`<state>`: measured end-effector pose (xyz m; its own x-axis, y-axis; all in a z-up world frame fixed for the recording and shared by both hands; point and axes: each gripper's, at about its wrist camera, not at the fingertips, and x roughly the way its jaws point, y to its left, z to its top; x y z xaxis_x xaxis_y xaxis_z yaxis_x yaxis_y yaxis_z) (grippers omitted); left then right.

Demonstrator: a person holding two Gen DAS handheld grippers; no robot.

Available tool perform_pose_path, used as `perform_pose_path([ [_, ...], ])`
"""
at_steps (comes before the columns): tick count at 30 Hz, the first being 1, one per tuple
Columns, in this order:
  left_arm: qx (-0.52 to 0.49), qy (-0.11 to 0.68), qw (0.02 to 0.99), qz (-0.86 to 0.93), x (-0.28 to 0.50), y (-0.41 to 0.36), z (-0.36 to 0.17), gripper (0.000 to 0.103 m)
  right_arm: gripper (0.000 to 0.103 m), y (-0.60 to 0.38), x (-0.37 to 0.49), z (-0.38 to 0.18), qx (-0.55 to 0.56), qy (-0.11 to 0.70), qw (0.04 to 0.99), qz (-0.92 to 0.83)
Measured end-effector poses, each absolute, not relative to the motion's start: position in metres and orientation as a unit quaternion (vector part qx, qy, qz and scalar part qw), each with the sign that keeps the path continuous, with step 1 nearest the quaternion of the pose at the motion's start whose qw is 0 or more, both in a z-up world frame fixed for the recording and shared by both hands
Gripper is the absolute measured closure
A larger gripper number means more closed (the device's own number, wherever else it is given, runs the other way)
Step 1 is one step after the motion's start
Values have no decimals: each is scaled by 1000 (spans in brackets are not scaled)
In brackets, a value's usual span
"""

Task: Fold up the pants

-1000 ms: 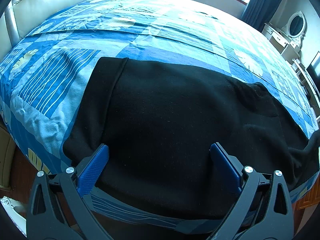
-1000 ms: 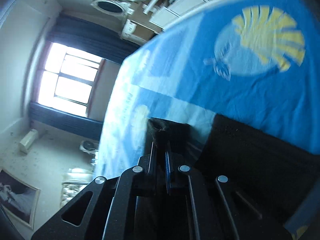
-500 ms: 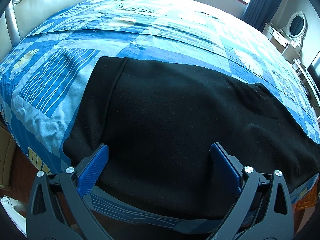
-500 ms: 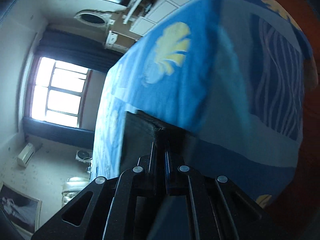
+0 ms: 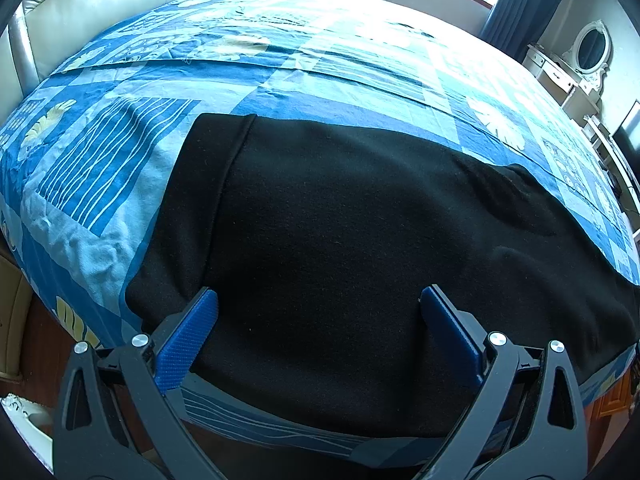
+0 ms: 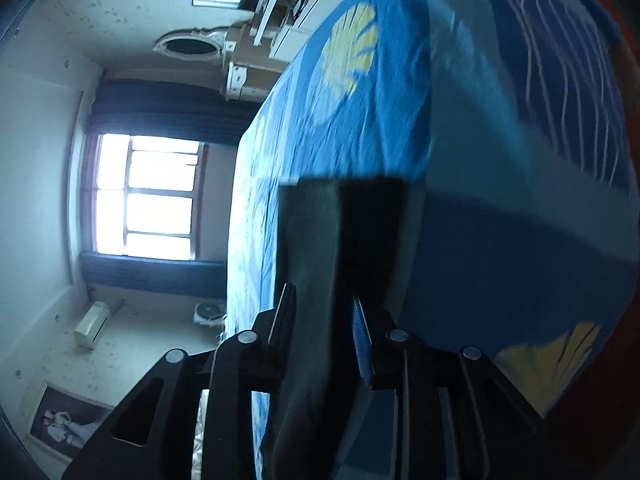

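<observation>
Black pants (image 5: 340, 248) lie spread across the near part of a bed, waistband to the left, the rest running off to the right. My left gripper (image 5: 318, 304) is open, its blue pads hovering over the near edge of the pants and holding nothing. In the right wrist view the camera is rolled sideways. My right gripper (image 6: 324, 308) has its jaws parted, with an end of the black pants (image 6: 344, 240) lying between them; the fabric is no longer pinched.
The bed has a blue patterned cover (image 5: 132, 152). A cream headboard (image 5: 100, 4) stands at the far left. A white dresser with an oval mirror (image 5: 588, 60) is at the far right. A window (image 6: 160, 196) and curtains lie beyond. The wood floor (image 5: 36, 332) shows below the bed edge.
My right gripper has opened from shut on the pants end, and its view has swung along the bed's edge. The pants' right end has settled flatter. My left gripper has not moved.
</observation>
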<state>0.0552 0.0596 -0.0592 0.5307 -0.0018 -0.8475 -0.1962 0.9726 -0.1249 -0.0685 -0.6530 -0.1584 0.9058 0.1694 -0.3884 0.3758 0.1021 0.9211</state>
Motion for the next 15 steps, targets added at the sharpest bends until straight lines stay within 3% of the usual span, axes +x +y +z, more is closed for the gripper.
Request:
perform_pose_path([
  [15,-90,479,872,38,50,58,-59,2,67,-471,-7,-160,632,350,683,106],
])
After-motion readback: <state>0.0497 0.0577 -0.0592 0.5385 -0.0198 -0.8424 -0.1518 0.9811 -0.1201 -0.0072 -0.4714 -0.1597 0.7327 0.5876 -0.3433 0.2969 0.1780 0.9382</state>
